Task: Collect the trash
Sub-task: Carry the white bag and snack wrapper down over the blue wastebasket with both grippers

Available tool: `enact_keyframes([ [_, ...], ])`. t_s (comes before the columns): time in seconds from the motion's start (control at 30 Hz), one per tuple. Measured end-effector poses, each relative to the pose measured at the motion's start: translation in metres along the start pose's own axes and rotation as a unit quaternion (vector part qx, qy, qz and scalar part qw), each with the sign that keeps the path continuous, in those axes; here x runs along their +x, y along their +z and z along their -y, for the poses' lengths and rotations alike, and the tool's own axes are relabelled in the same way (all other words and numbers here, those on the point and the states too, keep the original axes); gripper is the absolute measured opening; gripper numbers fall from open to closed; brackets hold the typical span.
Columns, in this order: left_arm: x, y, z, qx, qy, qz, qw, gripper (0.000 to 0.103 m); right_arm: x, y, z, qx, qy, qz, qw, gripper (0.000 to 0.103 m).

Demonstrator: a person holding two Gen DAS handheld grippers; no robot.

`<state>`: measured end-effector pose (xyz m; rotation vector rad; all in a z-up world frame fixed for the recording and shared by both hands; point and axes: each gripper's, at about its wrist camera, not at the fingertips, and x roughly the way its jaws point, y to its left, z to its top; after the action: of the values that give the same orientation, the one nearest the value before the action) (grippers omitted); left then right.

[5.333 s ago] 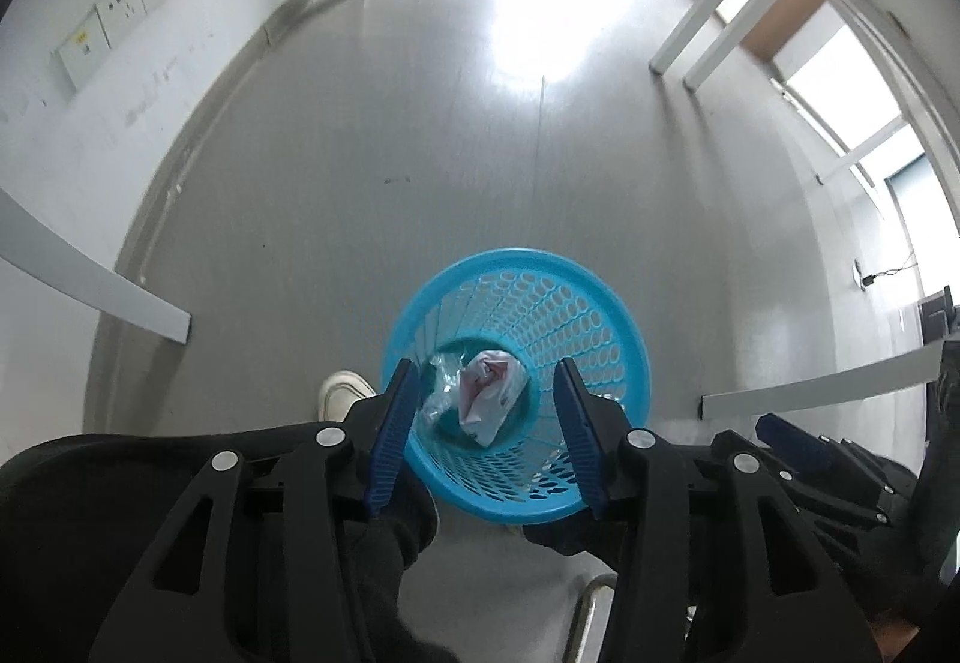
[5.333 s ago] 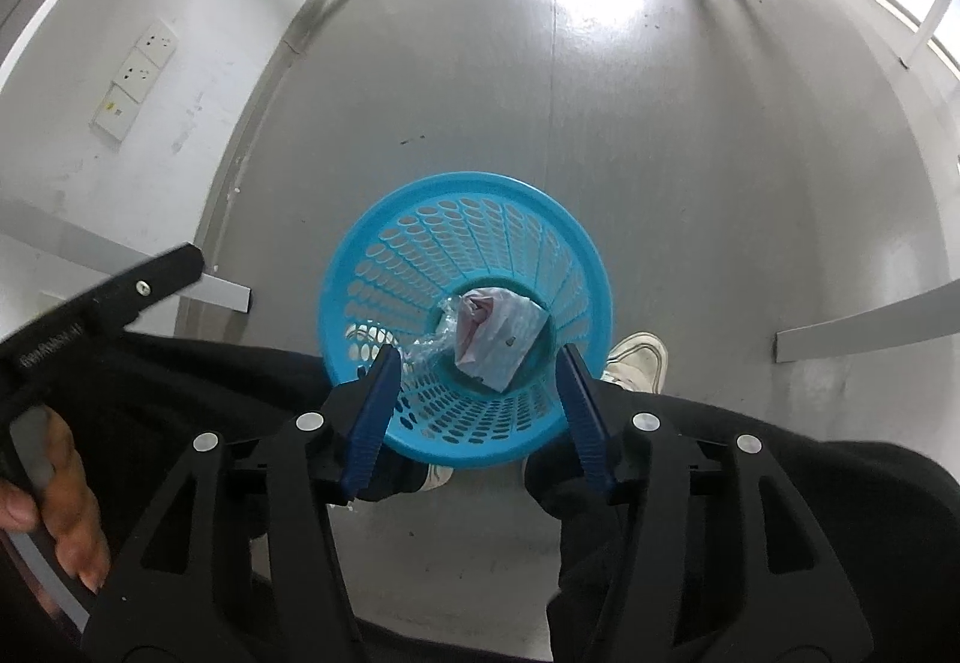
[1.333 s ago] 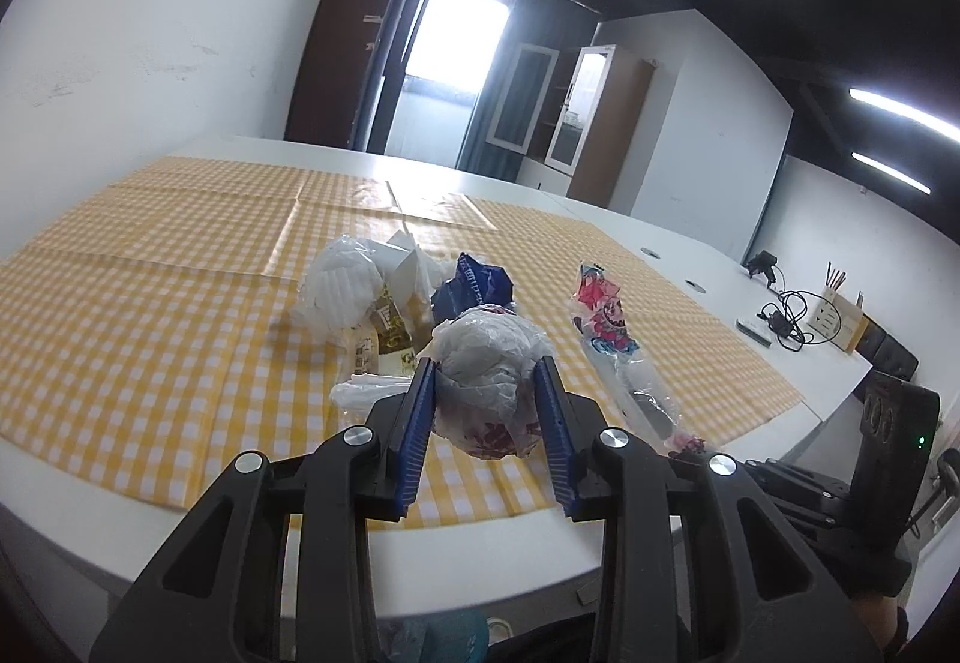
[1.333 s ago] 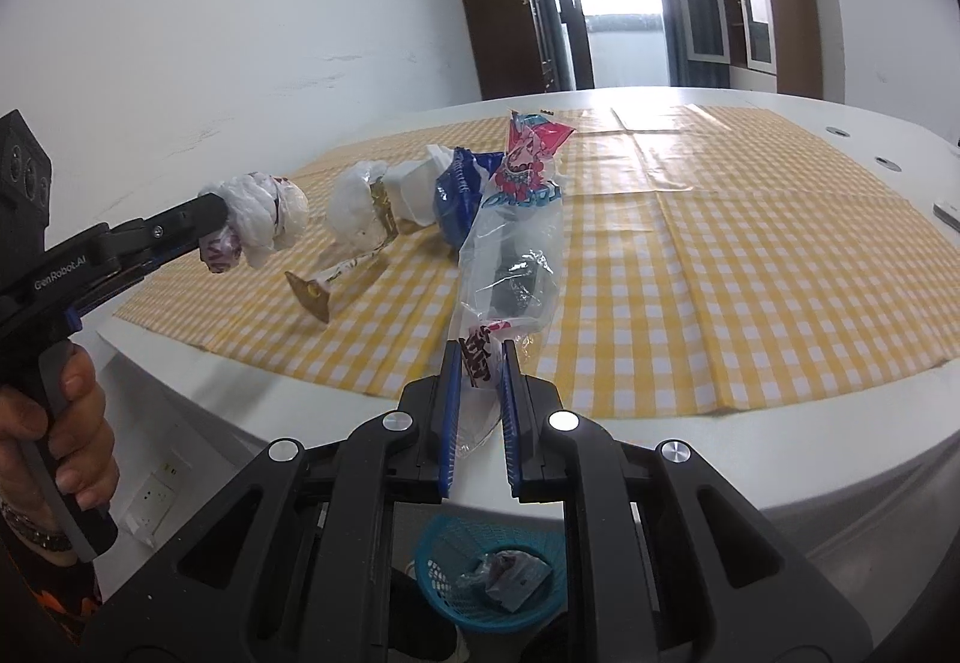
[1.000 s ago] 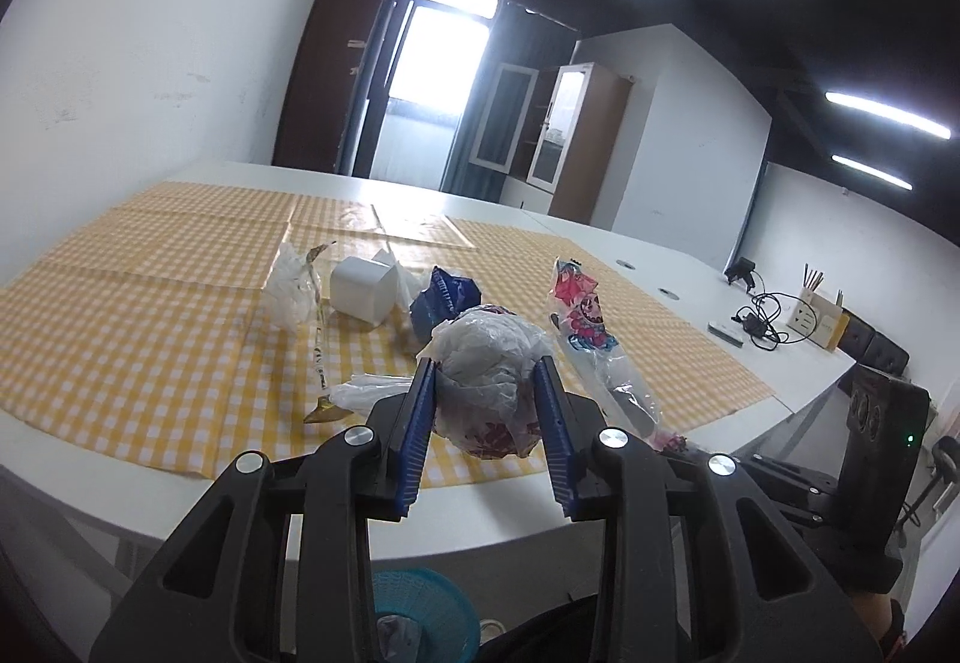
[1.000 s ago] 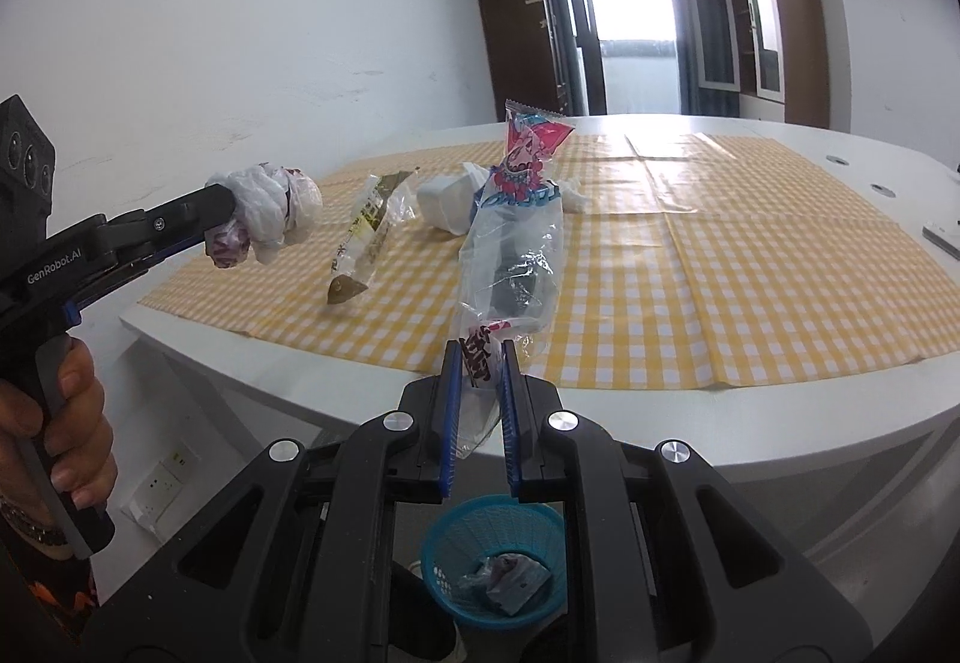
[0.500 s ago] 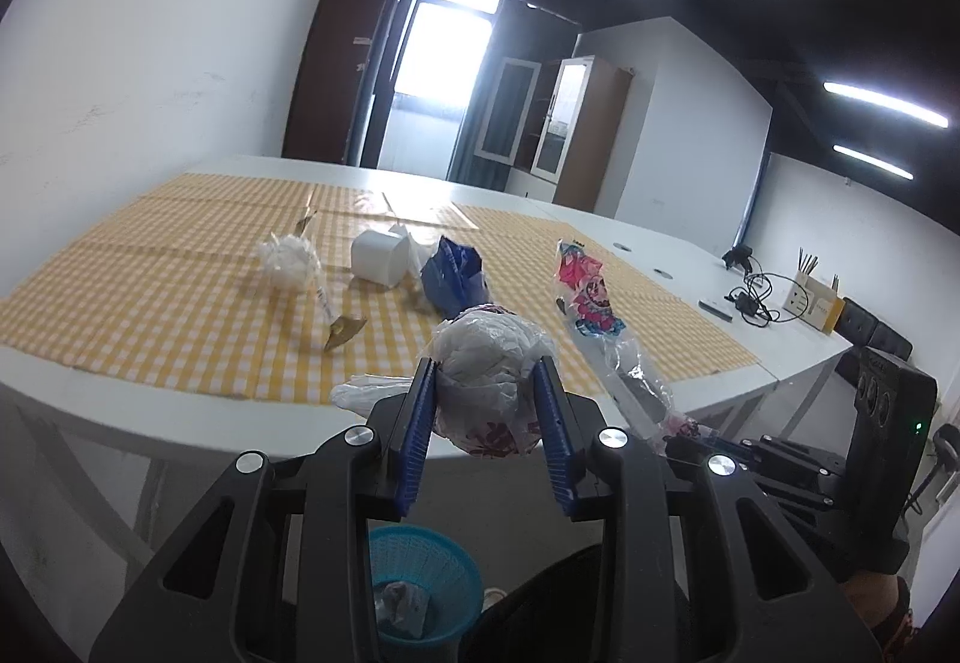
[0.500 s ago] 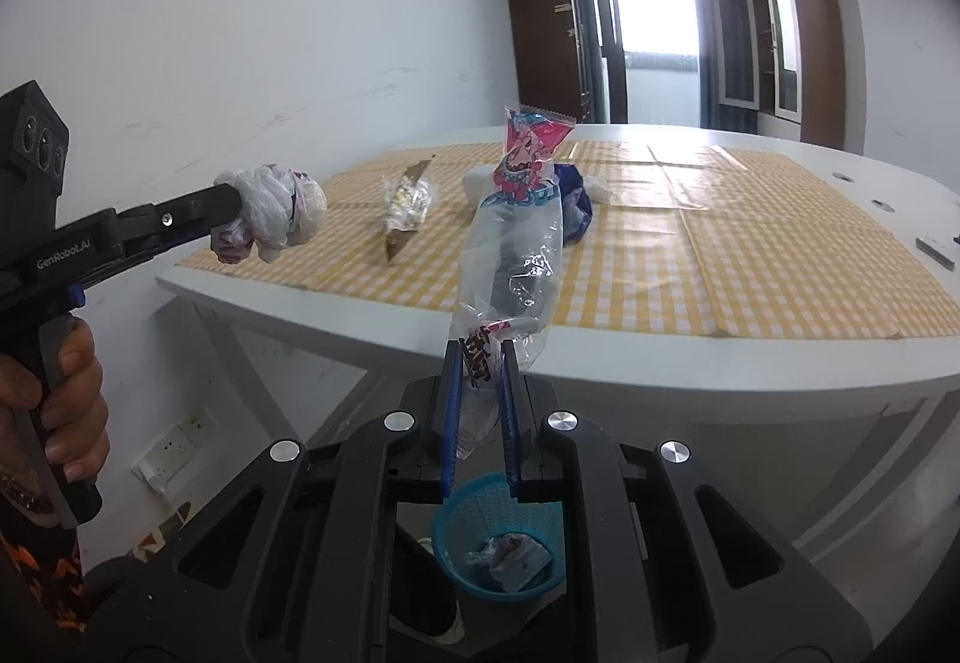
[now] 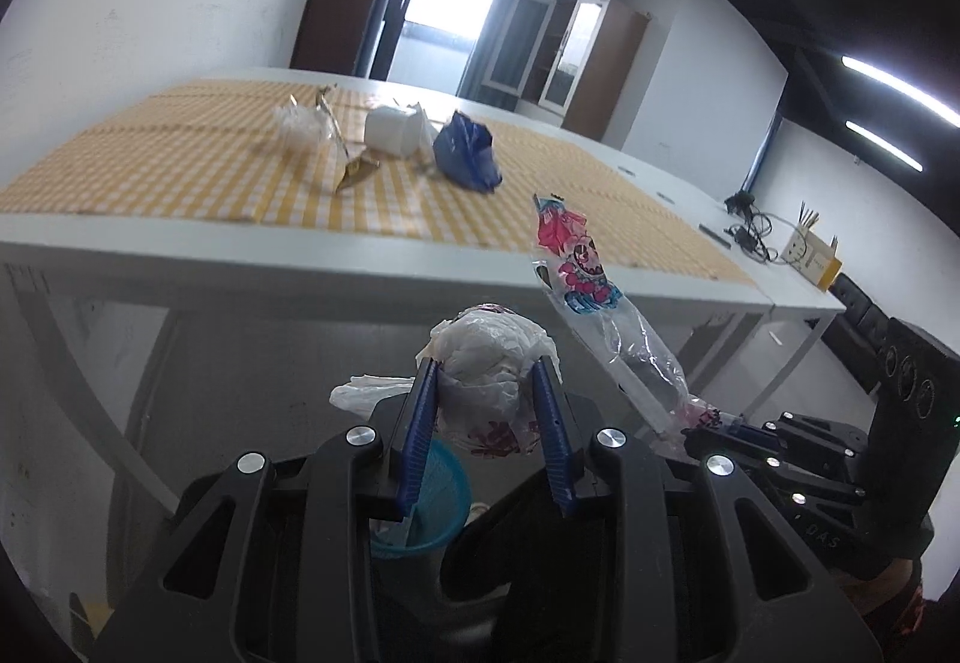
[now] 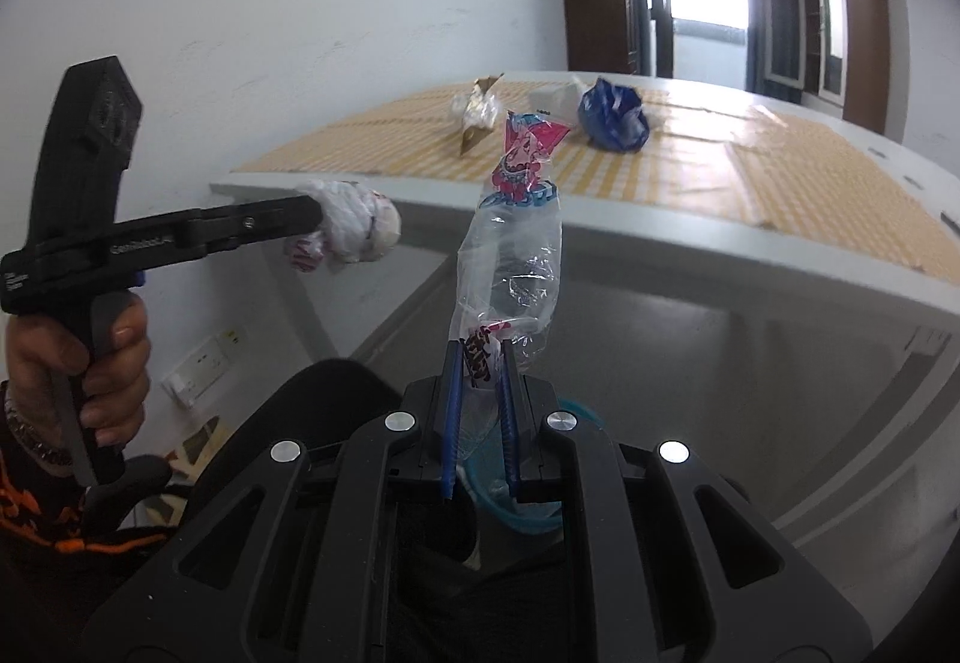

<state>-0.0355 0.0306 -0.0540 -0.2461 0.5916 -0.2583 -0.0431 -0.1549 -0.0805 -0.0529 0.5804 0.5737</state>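
My left gripper (image 9: pixel 485 372) is shut on a crumpled white plastic bag (image 9: pixel 487 363), which also shows at the tip of the left gripper (image 10: pixel 327 225) in the right wrist view as the white plastic bag (image 10: pixel 360 228). My right gripper (image 10: pixel 478 357) is shut on the lower end of a long clear snack wrapper (image 10: pixel 510 267) with a pink printed top; the snack wrapper (image 9: pixel 591 303) stands up at the right of the left view. The blue trash basket (image 9: pixel 435 507) sits on the floor below both grippers, partly hidden, with the blue trash basket (image 10: pixel 528 513) rim showing behind my right fingers.
On the yellow checked cloth of the white table (image 9: pixel 180 237) lie a clear wrapper (image 9: pixel 306 129), a white cup (image 9: pixel 393 132) and a crumpled blue bag (image 9: pixel 468 156). A wall socket (image 10: pixel 198 366) sits low on the left wall. A hand (image 10: pixel 102 363) grips the left tool.
Both grippers have drawn back from the table and sunk below its edge with their trash still held. The basket on the floor now sits closer beneath them.
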Motion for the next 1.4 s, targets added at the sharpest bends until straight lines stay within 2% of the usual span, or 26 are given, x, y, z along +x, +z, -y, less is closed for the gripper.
enact_keyframes([
  [0.4,0.026,-0.044,-0.021,-0.014,0.006,-0.062,0.9980,0.031,0.008,-0.056,-0.010,-0.014,0.011,-0.068,0.998,0.011],
  [0.8,0.077,-0.075,-0.041,-0.026,0.018,-0.113,0.9930,0.031,0.074,-0.092,0.021,0.068,0.022,-0.148,0.986,0.010],
  [0.9,0.097,-0.081,-0.048,-0.035,0.018,-0.133,0.9904,0.030,0.097,-0.101,0.029,0.086,0.021,-0.176,0.980,0.010],
  [0.97,0.111,-0.084,-0.053,-0.041,0.019,-0.147,0.9881,0.030,0.112,-0.106,0.038,0.112,0.036,-0.196,0.974,0.010],
  [1.23,0.175,-0.099,-0.075,-0.064,0.060,-0.198,0.9762,0.030,0.161,-0.110,0.049,0.122,0.017,-0.246,0.961,0.010],
  [1.4,0.211,-0.112,-0.089,-0.072,0.061,-0.237,0.9670,0.029,0.189,-0.113,0.053,0.132,0.017,-0.281,0.950,0.010],
])
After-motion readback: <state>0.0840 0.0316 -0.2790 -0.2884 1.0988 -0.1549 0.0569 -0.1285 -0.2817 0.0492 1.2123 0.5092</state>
